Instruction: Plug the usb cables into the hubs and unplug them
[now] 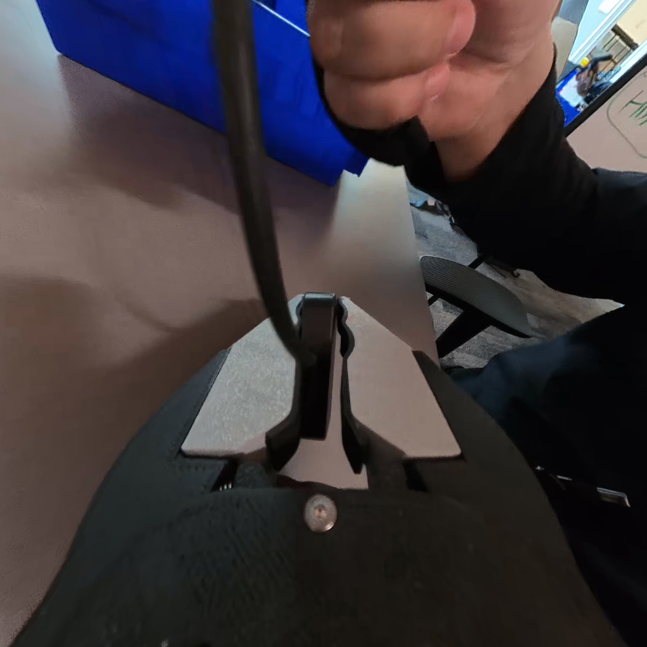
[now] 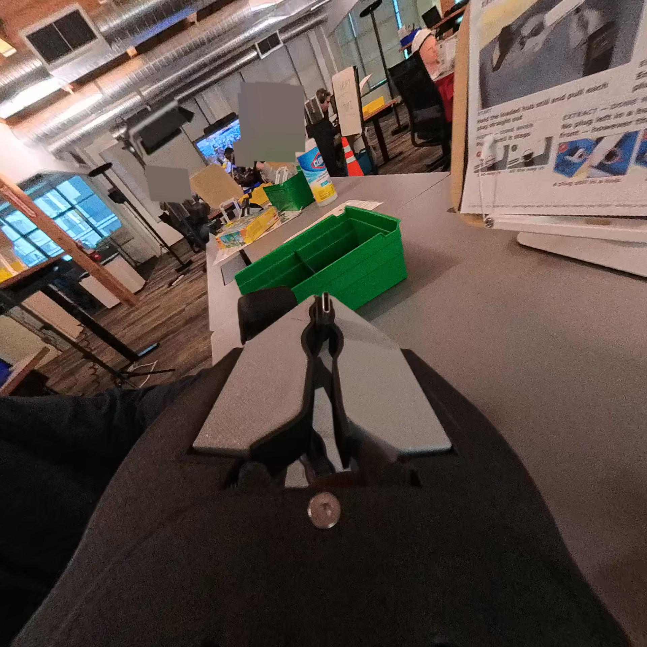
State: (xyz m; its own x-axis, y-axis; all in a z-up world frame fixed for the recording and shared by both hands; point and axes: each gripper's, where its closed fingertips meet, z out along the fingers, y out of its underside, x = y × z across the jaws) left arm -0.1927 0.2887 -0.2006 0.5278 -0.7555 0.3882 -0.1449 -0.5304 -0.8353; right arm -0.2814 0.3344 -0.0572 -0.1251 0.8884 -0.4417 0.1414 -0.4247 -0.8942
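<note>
In the left wrist view my left gripper (image 1: pixel 320 304) is shut on a flat black block (image 1: pixel 317 350) that stands upright between the pads. A thick black cable (image 1: pixel 245 157) rises from beside the block to the top of the view. A person's hand (image 1: pixel 402 63) in a black sleeve is close above. In the right wrist view my right gripper (image 2: pixel 325 315) is shut on a small black plug (image 2: pixel 325 304). The plug's metal tip sticks out past the fingertips. It is held above the grey table (image 2: pixel 507 350), just short of a green bin (image 2: pixel 325 259).
The green bin has dividers. A wipes canister (image 2: pixel 317 175), a second green bin (image 2: pixel 289 190) and a yellow box (image 2: pixel 248 227) stand farther back. A printed sheet on a stand (image 2: pixel 553 115) is at right. A blue bin (image 1: pixel 175 59) and a chair (image 1: pixel 472 294) are near the left gripper. One gripper's finger ends stand about 15 centimeters off the other's.
</note>
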